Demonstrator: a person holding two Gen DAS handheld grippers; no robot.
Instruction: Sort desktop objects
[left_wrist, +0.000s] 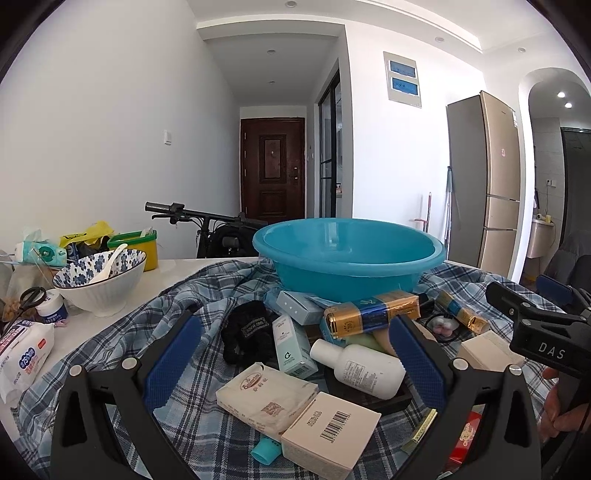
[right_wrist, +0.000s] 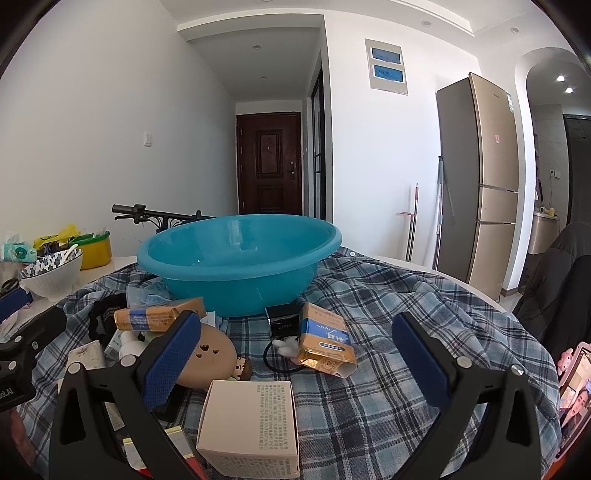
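A blue plastic basin stands on a plaid cloth. In front of it lies a pile of small items. My left gripper is open above a white bottle, a tissue pack, a barcode box and a gold-blue box. My right gripper is open above a white box and a gold-blue carton. A brown doll-faced case touches its left finger. The right gripper also shows in the left wrist view.
A flowered bowl with a spoon, a yellow-green tub, scissors and tissue packs sit on the white table at the left. A phone lies at the right edge. A black scrunchie lies on the cloth.
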